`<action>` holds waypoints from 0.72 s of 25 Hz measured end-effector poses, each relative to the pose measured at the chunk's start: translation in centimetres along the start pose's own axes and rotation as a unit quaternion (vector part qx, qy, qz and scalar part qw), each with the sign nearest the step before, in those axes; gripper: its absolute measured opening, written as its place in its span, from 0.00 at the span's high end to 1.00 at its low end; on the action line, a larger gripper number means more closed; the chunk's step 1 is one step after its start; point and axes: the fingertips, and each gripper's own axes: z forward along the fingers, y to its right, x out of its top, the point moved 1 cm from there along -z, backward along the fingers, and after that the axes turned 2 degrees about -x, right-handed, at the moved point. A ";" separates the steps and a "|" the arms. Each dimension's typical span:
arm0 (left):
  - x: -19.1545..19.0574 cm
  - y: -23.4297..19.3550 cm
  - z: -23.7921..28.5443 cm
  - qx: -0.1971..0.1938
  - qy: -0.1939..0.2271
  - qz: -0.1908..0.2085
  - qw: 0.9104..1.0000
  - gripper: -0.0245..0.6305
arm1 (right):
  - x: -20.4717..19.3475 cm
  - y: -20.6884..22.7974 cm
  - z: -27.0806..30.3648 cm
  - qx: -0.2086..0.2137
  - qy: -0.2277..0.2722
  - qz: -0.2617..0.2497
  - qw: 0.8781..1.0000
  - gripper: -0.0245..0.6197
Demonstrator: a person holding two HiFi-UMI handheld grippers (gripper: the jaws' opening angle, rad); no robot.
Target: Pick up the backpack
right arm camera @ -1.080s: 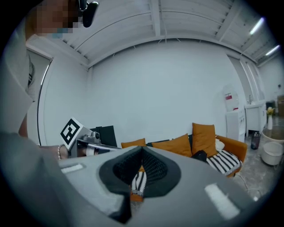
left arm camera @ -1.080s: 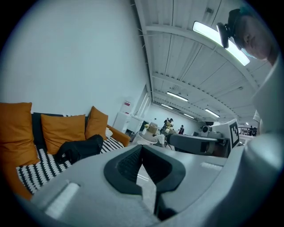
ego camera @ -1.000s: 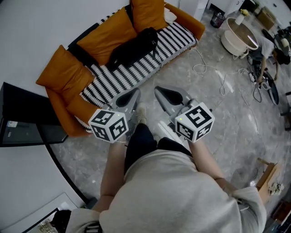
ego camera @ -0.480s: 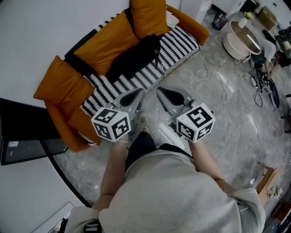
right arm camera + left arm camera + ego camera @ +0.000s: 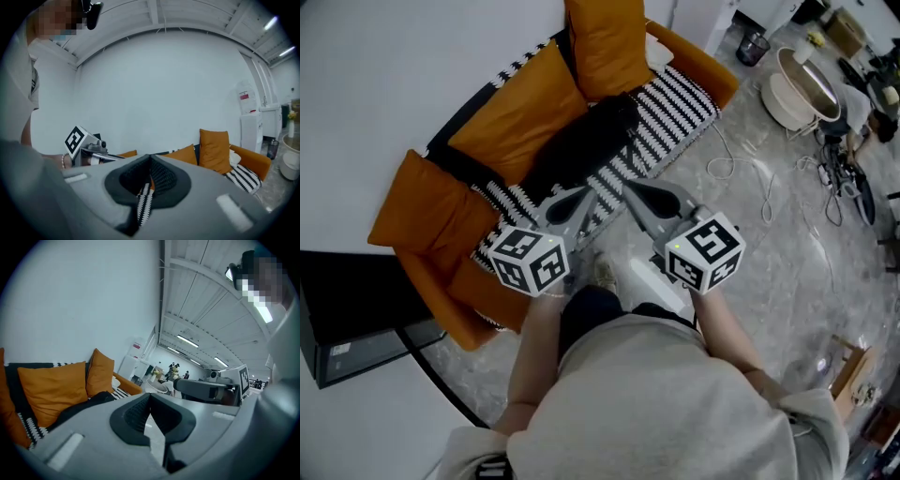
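A black backpack (image 5: 581,142) lies lengthwise on the striped seat of an orange sofa (image 5: 698,66); in the left gripper view it shows as a dark shape (image 5: 79,408) below the cushions. My left gripper (image 5: 581,199) and right gripper (image 5: 630,188) are held side by side just short of the sofa's front edge, both shut and empty, tips pointing at the backpack. Neither touches it.
Orange cushions (image 5: 511,108) lean against the sofa back along a white wall. A white cable (image 5: 741,169) trails over the marble floor to the right, near a round cream tub (image 5: 802,84) and clutter. A black cabinet (image 5: 356,309) stands at the left.
Both grippers have moved forward toward the sofa together; the sofa and backpack now sit closer under the tips. Jaws stayed shut.
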 end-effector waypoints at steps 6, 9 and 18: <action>1.8 -5.5 0.8 0.013 0.002 -0.011 1.000 0.95 | 1.2 1.0 5.4 0.011 -0.001 0.001 1.000 0.96; 2.5 -7.4 1.3 -0.001 -0.006 -0.014 1.000 0.95 | 1.4 1.4 7.5 0.013 -0.006 0.000 1.000 0.96; 4.8 -9.5 1.9 -0.015 0.018 -0.033 0.999 0.95 | 1.8 2.0 10.6 0.010 -0.019 -0.011 1.000 0.96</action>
